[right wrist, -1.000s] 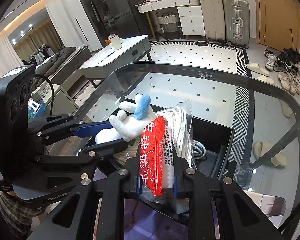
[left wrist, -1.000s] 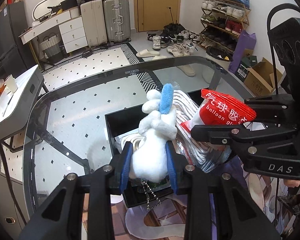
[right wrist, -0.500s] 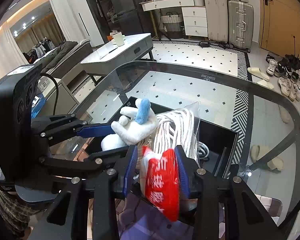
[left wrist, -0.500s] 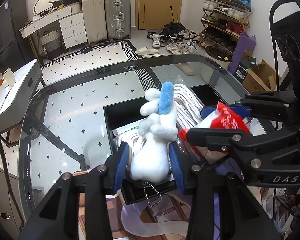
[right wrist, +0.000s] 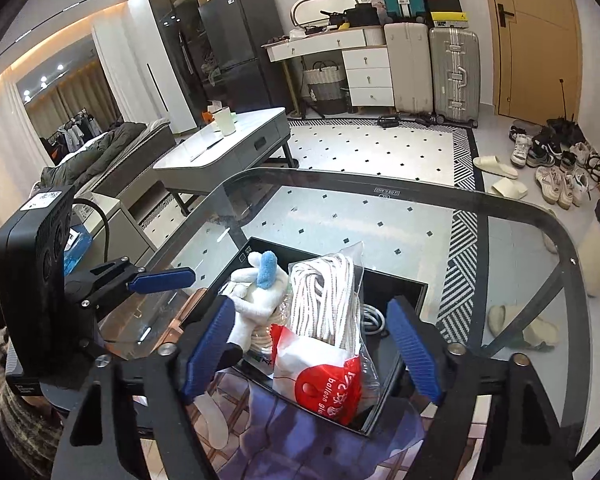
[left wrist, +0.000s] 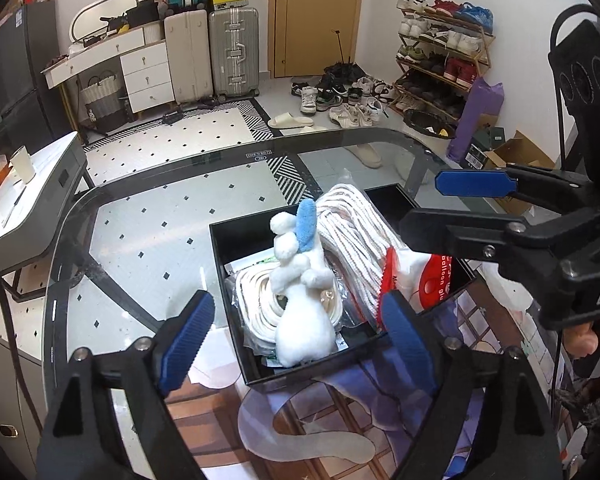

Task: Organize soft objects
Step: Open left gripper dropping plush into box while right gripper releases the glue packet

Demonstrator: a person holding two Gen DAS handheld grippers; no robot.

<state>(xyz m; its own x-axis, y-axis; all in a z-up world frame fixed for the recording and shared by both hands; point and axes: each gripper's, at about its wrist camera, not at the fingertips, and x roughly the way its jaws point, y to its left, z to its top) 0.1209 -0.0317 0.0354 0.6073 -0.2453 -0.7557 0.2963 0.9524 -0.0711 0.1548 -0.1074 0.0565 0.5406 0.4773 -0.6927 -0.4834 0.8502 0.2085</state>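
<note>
1 plush toy [left wrist: 304,312], 2 suitcases [left wrist: 210,54]

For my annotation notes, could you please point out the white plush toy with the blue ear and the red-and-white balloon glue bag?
White plush toy [left wrist: 306,320], left wrist view, body.
Red-and-white balloon glue bag [right wrist: 326,386], right wrist view, red label.

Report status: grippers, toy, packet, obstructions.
Left gripper and right gripper opening, pads clear. White plush toy and red packet sit in black bin. Nothing obstructing.
</note>
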